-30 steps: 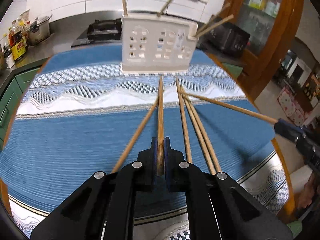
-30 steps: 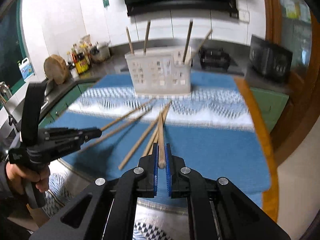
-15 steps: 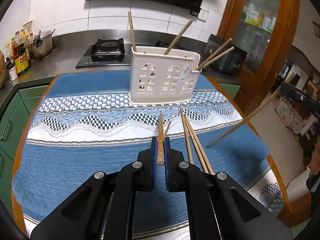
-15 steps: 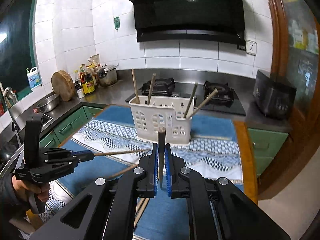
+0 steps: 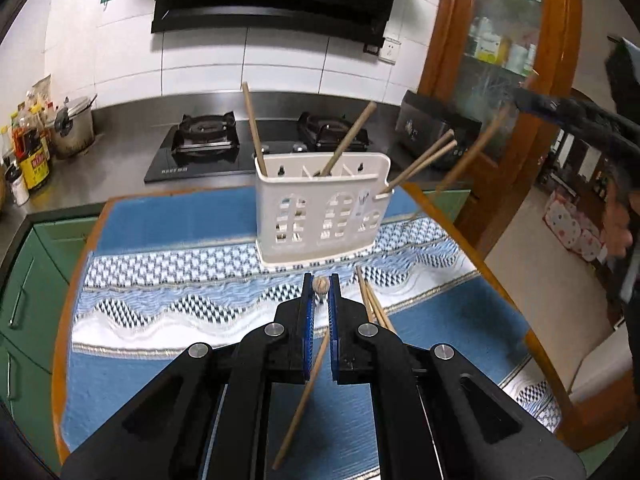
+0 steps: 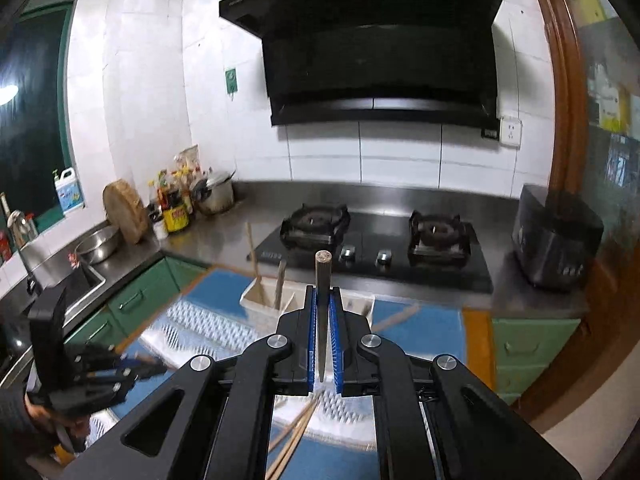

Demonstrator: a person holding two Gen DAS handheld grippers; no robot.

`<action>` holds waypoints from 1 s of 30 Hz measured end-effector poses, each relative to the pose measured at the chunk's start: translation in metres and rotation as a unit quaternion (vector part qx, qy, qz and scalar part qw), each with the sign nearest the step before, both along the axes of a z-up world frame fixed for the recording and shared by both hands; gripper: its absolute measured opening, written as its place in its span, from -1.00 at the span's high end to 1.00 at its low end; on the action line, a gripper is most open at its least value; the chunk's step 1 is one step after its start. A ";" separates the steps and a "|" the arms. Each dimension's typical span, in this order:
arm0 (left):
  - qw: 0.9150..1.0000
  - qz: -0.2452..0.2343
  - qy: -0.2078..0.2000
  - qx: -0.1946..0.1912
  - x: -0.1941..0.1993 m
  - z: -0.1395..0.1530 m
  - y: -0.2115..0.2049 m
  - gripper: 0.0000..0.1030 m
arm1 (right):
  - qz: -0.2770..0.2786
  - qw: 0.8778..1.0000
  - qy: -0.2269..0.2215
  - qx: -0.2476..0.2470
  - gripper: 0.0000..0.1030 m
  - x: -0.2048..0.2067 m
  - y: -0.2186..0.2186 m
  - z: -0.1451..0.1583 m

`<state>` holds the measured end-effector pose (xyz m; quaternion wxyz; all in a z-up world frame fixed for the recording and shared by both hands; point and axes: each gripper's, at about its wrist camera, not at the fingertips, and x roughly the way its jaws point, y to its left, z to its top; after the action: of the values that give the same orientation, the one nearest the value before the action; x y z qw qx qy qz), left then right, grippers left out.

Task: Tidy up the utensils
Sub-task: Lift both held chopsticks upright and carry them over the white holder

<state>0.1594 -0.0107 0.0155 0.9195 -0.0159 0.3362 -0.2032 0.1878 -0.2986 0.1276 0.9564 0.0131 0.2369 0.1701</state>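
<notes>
Both jaws clamped on one chopstick each – left gripper (image 5: 321, 290), right gripper (image 6: 323, 320) – raised, probably for dropping into holder (image 5: 320, 208), frame centre.

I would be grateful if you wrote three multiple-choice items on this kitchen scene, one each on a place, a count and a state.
1. Where does the white chopstick holder stand?
A. on the blue patterned cloth
B. on the gas hob
C. in the sink

2. How many chopsticks stand in the holder in the left wrist view?
A. one
B. four
C. seven

3. What are the left tongs doing?
A. standing wide open
B. shut on a chopstick
C. shut on a spoon

Answers:
1 A, the holder's base rests on the cloth, in front of the hob.
2 B, one at the left end, one in the middle and two at the right end rise above the rim.
3 B, the blue pads press a chopstick whose end shows between them.
</notes>
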 end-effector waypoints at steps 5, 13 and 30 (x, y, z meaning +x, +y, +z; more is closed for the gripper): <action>1.000 -0.001 -0.021 -0.005 0.008 0.028 0.006 0.90 | -0.009 1.000 -0.015 -0.005 0.87 0.036 0.006 0.015; 0.997 -0.001 -0.077 -0.009 0.016 0.088 0.011 0.90 | -0.014 0.999 0.018 -0.022 0.87 0.083 0.022 -0.001; 0.980 0.029 -0.199 0.002 0.082 0.169 -0.025 0.90 | -0.015 0.999 0.038 -0.034 0.81 0.078 0.021 -0.037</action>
<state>0.2417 -0.0353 0.1847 0.9736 0.0174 0.1461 -0.1745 0.2654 -0.2777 0.0902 0.9492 -0.0089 0.2782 0.1468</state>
